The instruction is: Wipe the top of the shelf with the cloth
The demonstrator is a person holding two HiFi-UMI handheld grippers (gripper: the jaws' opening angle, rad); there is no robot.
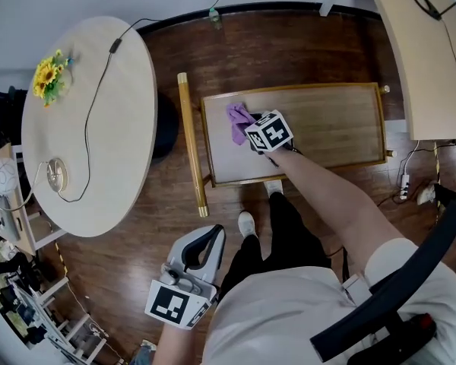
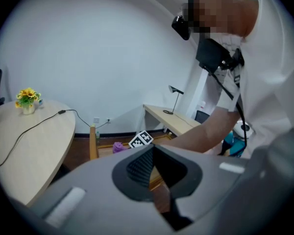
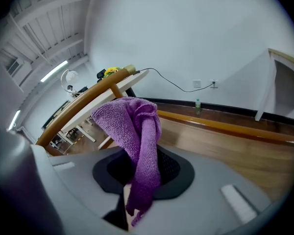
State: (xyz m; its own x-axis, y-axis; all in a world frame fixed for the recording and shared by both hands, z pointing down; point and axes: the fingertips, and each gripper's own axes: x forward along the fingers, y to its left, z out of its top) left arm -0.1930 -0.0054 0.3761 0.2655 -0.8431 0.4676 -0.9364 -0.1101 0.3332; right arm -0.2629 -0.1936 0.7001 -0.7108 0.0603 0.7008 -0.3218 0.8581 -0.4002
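Shelf top (image 1: 327, 128) was judged largely unwiped: cloth (image 1: 239, 120) was clamped in right gripper (image 1: 251, 137) at its left end; left gripper (image 1: 209, 238) was closed, empty.

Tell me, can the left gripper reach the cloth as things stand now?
Probably not from there. The left gripper hangs low beside the person's leg, well short of the shelf, and the cloth is clamped in the right gripper over the shelf top. Nothing blocks the way.
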